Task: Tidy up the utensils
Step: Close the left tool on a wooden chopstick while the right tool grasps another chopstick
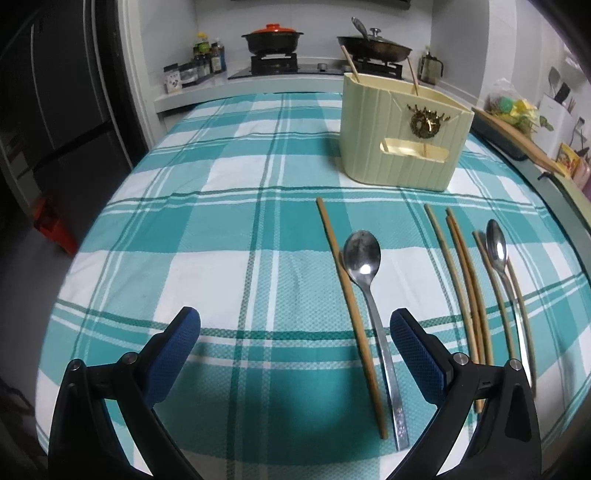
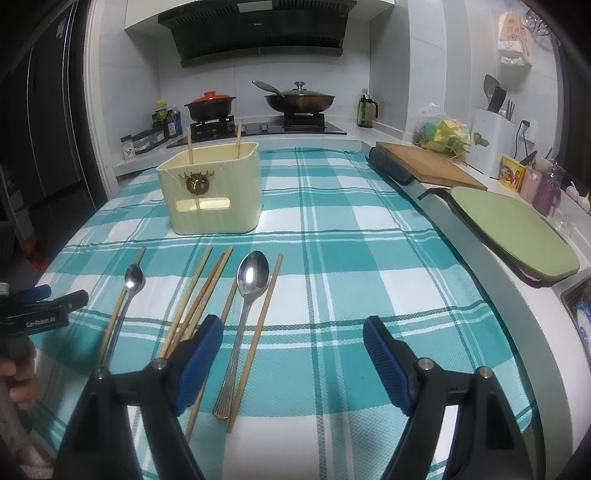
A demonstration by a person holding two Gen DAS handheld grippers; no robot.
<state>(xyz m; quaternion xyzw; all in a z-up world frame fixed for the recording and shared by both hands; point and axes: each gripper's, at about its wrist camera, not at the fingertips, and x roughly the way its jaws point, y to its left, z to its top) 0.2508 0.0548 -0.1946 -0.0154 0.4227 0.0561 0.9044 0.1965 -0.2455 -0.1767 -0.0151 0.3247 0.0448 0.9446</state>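
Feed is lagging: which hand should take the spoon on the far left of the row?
Probably left. The left tongs are open with that spoon just inside them; the right tongs sit further right.

You're in a home kitchen. Landmark: gas hob on rear counter w/ red-lidded pot + lidded wok. Extractor hood directly above hob. Sauce bottles left of it, chopping board right, checked tablecloth in front.
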